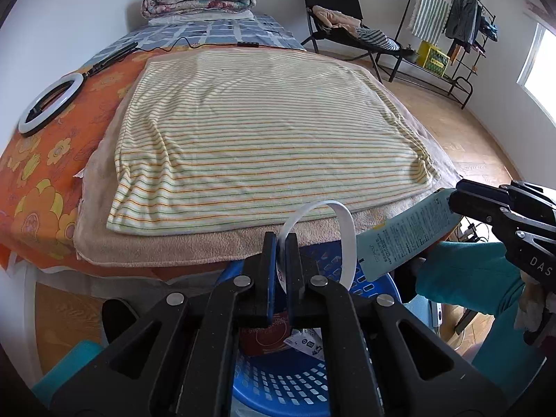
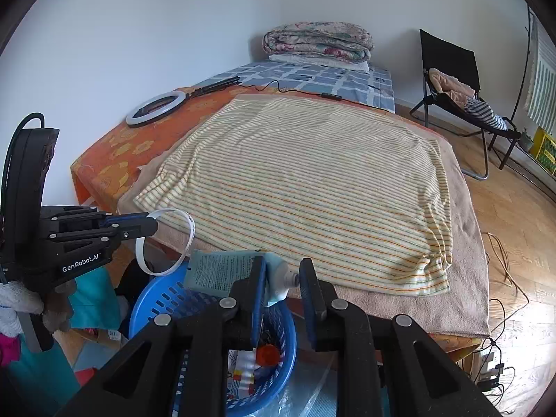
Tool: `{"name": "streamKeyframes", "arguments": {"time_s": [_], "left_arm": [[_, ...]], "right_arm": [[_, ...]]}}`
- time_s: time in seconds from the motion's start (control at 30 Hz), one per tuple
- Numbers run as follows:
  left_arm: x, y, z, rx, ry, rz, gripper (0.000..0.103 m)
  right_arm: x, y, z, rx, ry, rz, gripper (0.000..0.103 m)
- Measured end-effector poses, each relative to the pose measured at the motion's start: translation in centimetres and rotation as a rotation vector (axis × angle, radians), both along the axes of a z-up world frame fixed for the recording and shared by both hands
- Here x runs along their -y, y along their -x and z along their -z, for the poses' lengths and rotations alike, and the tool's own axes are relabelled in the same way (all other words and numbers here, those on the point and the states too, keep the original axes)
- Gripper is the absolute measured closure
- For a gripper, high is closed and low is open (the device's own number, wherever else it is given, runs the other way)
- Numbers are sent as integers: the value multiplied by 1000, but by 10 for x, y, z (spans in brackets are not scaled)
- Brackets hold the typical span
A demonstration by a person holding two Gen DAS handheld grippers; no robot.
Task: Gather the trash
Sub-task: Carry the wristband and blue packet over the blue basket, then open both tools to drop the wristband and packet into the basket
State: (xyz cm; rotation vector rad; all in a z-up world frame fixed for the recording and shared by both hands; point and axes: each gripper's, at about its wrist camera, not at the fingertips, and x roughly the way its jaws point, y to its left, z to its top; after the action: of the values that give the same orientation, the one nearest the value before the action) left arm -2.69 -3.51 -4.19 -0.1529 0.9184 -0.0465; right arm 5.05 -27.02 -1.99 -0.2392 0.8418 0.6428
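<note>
Both tongs loaded, over the blue basket [image 2: 166, 299], lower centre of frame.
My left gripper [image 1: 281, 253] is clenched on the white strip [image 1: 342, 222]; my right gripper [image 2: 283, 278] grasps the teal tube [image 2: 222, 271]. Best to release only once each piece hangs inside the rim.

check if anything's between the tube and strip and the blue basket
Nothing visible does. The tube in the right gripper and the white strip in the left gripper hang over the open blue basket.

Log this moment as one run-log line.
left gripper: shut on white strip | right gripper: shut on blue tube | both above blue basket | trash inside
</note>
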Motion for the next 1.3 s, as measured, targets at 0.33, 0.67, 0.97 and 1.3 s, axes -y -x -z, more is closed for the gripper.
{"name": "streamKeyframes", "arguments": {"time_s": [0.33, 0.67, 0.97, 1.3], "left_arm": [[3, 7, 21, -47, -11, 3, 101], [11, 10, 40, -93, -15, 18, 101], [14, 9, 47, -119, -30, 22, 101], [18, 8, 57, -152, -29, 28, 101]], "right_arm": [[7, 13, 22, -33, 21, 8, 85], [2, 19, 33, -45, 39, -5, 84], [-1, 20, 43, -60, 47, -6, 84], [-9, 22, 52, -88, 61, -26, 84]]}}
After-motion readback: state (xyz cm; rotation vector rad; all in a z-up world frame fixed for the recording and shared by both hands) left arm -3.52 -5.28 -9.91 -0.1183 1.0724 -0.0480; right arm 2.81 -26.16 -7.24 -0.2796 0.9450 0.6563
